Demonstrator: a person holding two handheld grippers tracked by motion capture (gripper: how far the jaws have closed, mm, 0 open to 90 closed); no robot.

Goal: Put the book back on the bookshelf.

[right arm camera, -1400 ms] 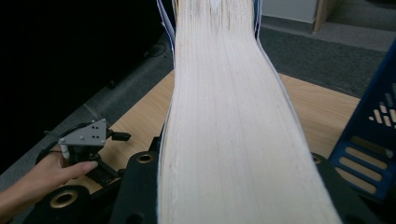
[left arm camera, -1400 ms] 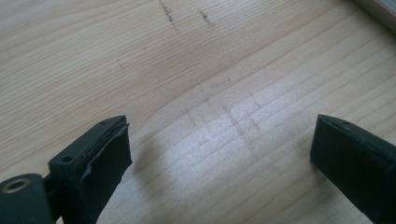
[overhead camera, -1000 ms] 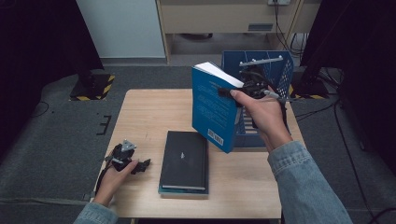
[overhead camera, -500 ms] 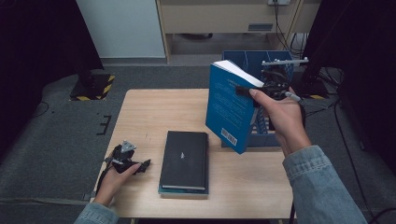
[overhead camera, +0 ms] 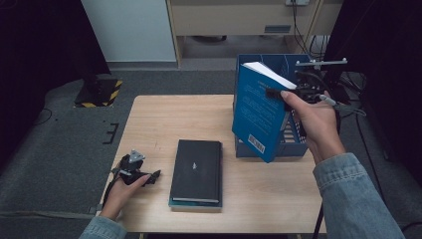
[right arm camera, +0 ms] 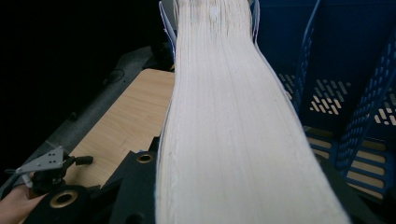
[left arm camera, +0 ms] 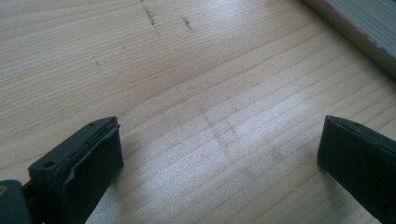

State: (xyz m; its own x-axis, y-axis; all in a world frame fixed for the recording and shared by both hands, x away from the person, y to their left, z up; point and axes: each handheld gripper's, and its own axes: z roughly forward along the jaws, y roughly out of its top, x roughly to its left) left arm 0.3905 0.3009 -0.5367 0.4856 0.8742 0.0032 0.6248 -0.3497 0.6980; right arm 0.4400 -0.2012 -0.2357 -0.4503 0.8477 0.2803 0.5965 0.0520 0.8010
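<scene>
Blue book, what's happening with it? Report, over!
Right gripper clamped on blue book, held upright over the blue crate's front edge. Left gripper open, resting on the table. Black book lies flat, clear of the path.

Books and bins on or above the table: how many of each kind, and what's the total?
Blue books: 1, the blue book held upright in the right gripper over the crate.
Black books: 1, the black book lying flat on the table.
Blue crates: 1, the blue crate.
Total: 3
</scene>
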